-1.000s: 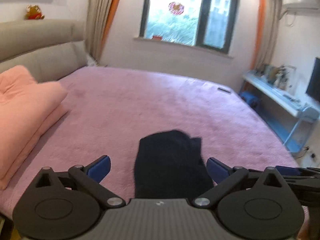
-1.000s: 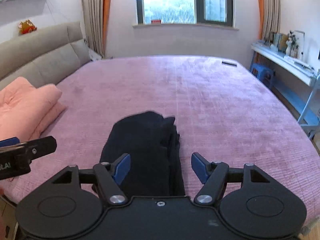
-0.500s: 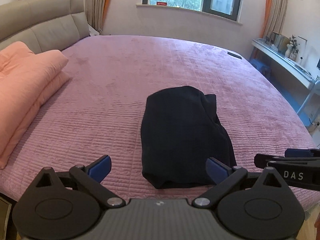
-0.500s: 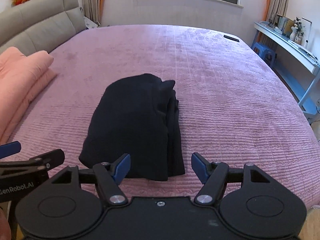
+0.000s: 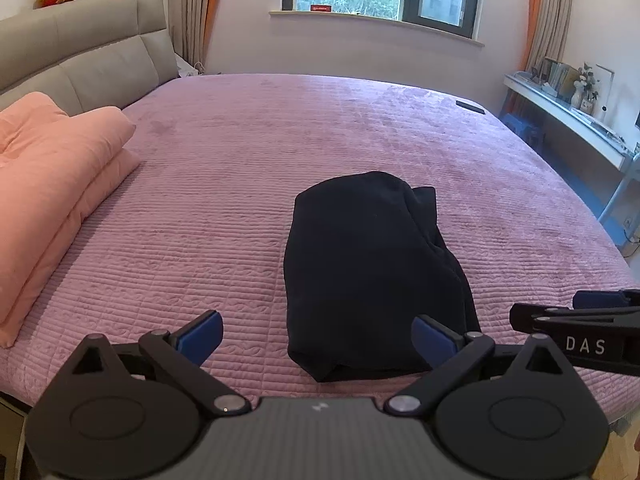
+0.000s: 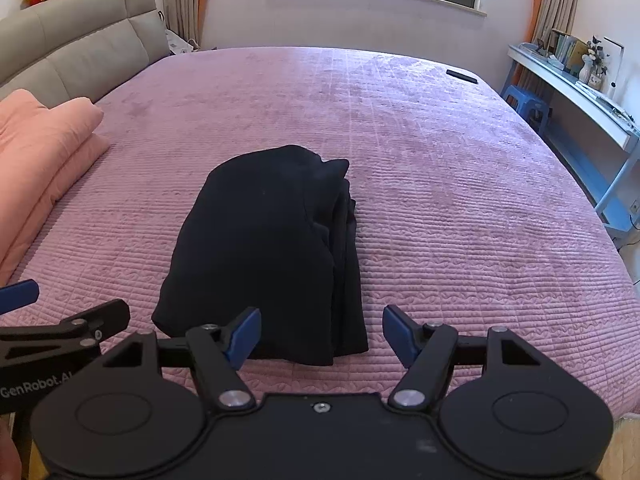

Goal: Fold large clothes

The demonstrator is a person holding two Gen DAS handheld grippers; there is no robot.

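Pink folded quilt [image 5: 52,184] at left edge of bed [image 5: 320,128], near headboard. Left gripper [image 5: 316,334] spread wide, holds nothing, above near edge. Black garment [image 5: 368,276] already folded in compact bundle, lies near near edge, about middle; layers show on right side. Right gripper [image 6: 322,336] spread too, empty, just before bundle. Folding looks almost done; maybe last tidy or moving away is left.

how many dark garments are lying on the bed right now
1. A single black folded garment lies on the purple bed cover, near its front edge, just beyond both open hand-held grippers. The pink bedding at the left could hide others.
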